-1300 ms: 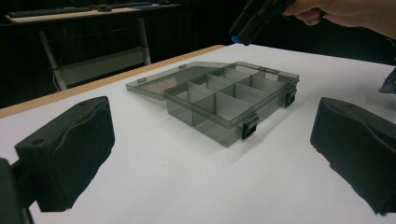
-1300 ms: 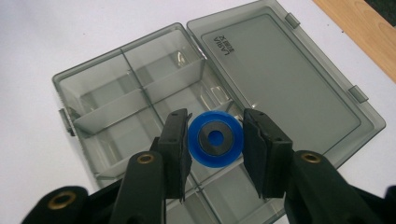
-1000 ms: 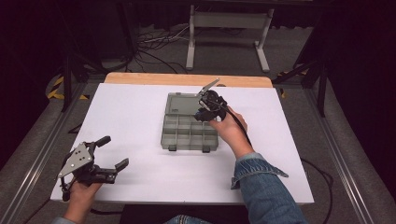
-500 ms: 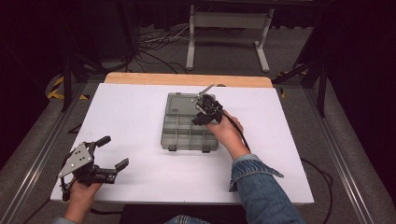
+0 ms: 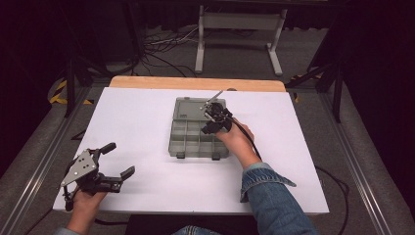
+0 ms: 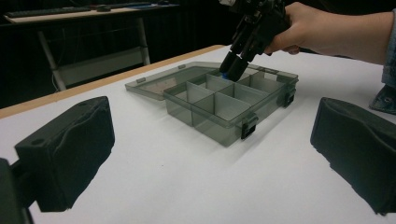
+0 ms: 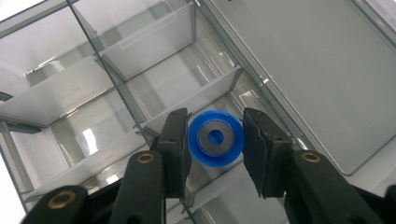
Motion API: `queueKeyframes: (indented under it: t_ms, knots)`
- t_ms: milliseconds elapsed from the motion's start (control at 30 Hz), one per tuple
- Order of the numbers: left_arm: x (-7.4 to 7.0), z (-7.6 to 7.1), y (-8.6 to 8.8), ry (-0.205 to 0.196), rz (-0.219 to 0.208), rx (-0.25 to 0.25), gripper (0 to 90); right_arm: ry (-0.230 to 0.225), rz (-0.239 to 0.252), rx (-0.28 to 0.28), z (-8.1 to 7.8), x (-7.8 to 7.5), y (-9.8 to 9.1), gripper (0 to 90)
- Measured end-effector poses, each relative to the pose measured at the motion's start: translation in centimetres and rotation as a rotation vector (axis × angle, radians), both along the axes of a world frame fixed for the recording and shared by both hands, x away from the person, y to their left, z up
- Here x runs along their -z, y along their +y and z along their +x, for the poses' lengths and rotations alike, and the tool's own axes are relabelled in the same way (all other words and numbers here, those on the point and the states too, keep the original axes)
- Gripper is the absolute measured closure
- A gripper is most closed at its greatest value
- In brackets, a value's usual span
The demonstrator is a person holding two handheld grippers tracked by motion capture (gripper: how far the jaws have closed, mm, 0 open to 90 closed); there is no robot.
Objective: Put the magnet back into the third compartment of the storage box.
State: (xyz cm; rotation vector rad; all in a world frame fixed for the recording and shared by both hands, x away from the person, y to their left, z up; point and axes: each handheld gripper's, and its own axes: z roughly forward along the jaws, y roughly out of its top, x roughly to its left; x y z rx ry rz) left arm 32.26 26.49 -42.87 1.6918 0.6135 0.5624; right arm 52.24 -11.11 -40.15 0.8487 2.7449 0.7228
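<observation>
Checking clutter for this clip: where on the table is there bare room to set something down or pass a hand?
Bare white tabletop runs between the left tool and the divided box, and also right of the box toward the edge. It is crowded at the box's back corner, where the right tool holds a blue wheel.

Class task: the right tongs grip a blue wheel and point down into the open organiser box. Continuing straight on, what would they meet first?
Probably the floor of the box compartment beneath the blue wheel that the right tongs hold; its dividers stand close.

High view overhead; claw views low, close; all share organizer box (image 5: 198, 129).
</observation>
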Motion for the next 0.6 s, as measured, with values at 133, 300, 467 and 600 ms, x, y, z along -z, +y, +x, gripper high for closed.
queueKeyframes:
  t_ms: [133, 300, 467, 600]
  knots:
    - [0.01, 0.0, -0.01, -0.002, -0.003, -0.003, 0.4, 0.004, -0.009, -0.002, 0.05, 0.24, 0.09, 62.2]
    - [0.0, -0.01, -0.01, 0.002, 0.0, 0.002, 0.4, 0.005, -0.011, -0.002, 0.09, 0.34, 0.19, 62.2]
    - [0.01, -0.01, 0.01, 0.0, -0.003, -0.003, 0.5, 0.003, -0.012, -0.002, 0.07, 0.33, 0.2, 61.4]
    - [-0.01, 0.0, 0.0, 0.0, 0.0, 0.002, 0.5, -0.005, -0.014, 0.001, -0.05, 0.16, 0.22, 58.4]
